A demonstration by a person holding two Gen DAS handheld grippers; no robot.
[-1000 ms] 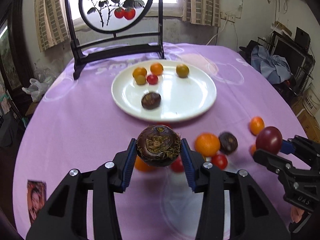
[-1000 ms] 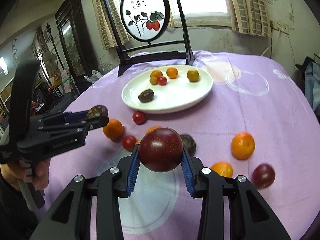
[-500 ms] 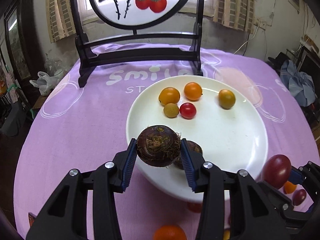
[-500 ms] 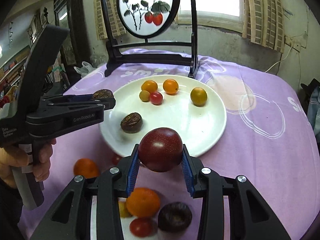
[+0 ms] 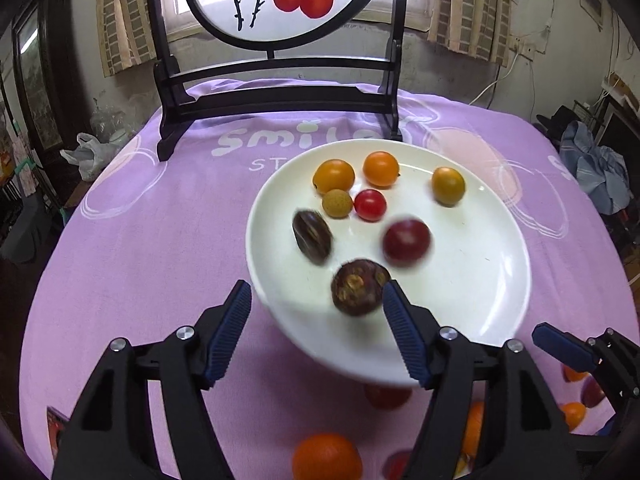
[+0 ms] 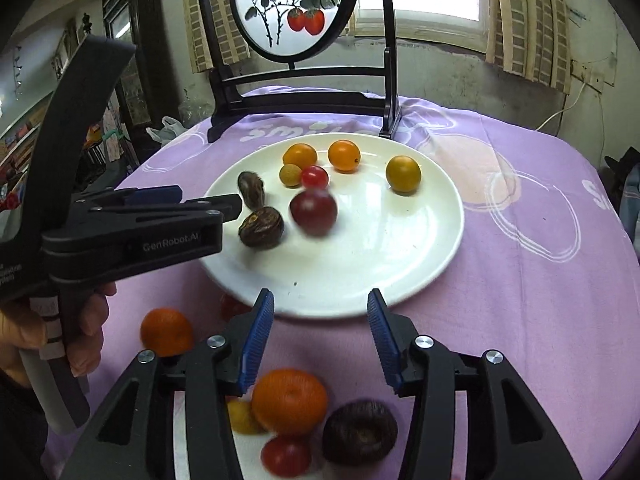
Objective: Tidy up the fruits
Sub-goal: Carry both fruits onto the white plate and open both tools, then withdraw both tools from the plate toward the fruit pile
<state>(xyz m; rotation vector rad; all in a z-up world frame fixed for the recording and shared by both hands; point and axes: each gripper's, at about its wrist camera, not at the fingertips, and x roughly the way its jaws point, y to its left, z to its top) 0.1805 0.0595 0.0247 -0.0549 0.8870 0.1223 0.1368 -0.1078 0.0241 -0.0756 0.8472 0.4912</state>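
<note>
A white plate (image 5: 492,296) (image 6: 400,256) sits on the purple tablecloth and holds several small fruits. A brown rough fruit (image 5: 358,288) (image 6: 261,227) lies on the plate's near left part, blurred. A dark red plum (image 5: 406,242) (image 6: 313,212) lies mid-plate, blurred too. Another brown fruit (image 5: 312,237) (image 6: 251,189) lies beside them. My left gripper (image 5: 318,316) is open and empty over the plate's near rim. My right gripper (image 6: 320,328) is open and empty at the plate's near edge.
Loose fruits lie on the cloth in front of the plate: an orange (image 6: 289,400), a dark brown fruit (image 6: 359,436), a red tomato (image 6: 286,456), another orange (image 6: 166,332). A black framed screen (image 6: 296,92) stands behind the plate.
Both grippers have opened. The brown fruit dropped from the left gripper and the dark red plum from the right one onto the plate; both look blurred.
</note>
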